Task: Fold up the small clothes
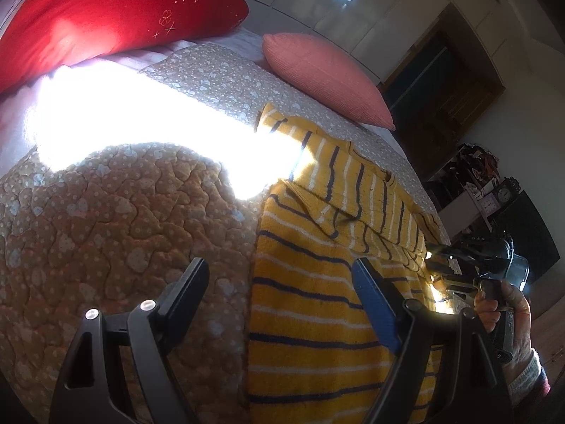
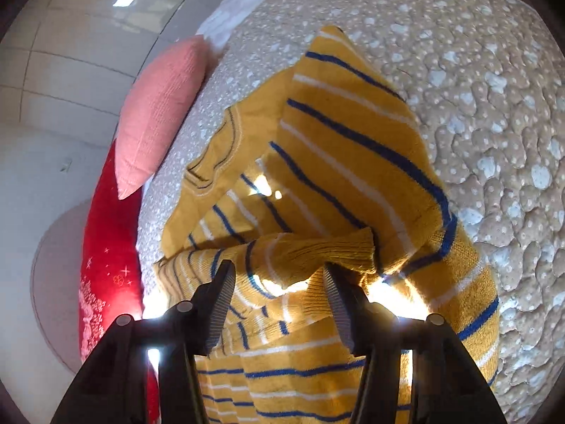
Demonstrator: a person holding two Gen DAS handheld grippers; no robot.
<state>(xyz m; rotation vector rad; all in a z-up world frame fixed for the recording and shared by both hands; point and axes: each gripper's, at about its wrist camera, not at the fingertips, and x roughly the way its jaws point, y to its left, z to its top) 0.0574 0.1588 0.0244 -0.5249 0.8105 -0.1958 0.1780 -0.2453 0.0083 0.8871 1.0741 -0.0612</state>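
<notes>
Sleeve folding is the step I judge in hand: my right gripper [image 2: 279,296] stands narrowly apart over a cuff [image 2: 328,251], pressing nothing. My left gripper [image 1: 282,279] hovers wide, empty. Beyond, the yellow striped sweater [image 1: 317,300] lies on the bed quilt [image 1: 123,212]; next I must flatten that sleeve.

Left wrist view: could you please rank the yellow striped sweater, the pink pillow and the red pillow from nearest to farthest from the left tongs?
1. Yellow striped sweater: directly beneath the right-hand finger of the left tongs, on the quilt.
2. Pink pillow: beyond the sweater, toward the upper right.
3. Red pillow: farthest, at the upper left by the bed's head.
</notes>
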